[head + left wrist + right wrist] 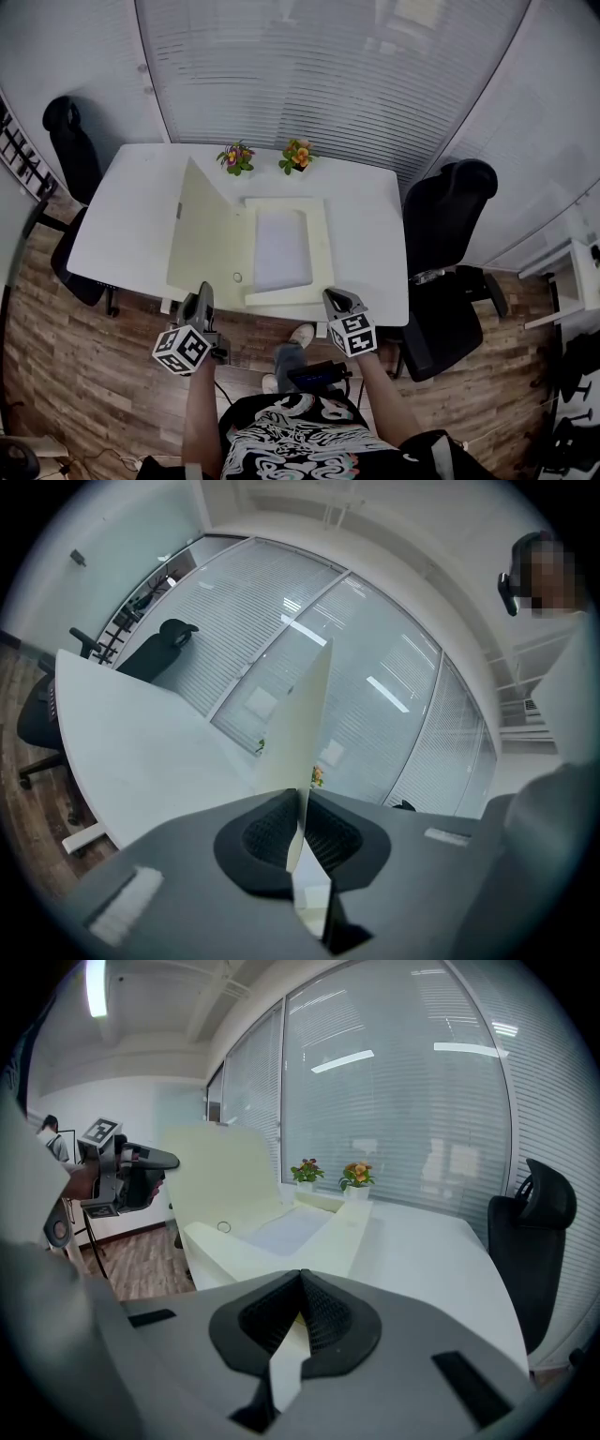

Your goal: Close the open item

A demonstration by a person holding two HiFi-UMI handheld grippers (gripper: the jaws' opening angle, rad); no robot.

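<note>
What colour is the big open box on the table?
The box is pale yellow, almost cream. The head view shows it best.

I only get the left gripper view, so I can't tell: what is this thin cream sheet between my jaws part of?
Observer: It is the raised lid of a cream box lying open on the table.
Operator: Is anything inside the box?
Observer: A pale sheet lies flat inside.
Operator: Where is my other gripper?
Observer: The right gripper is at the box's near right corner.
</note>
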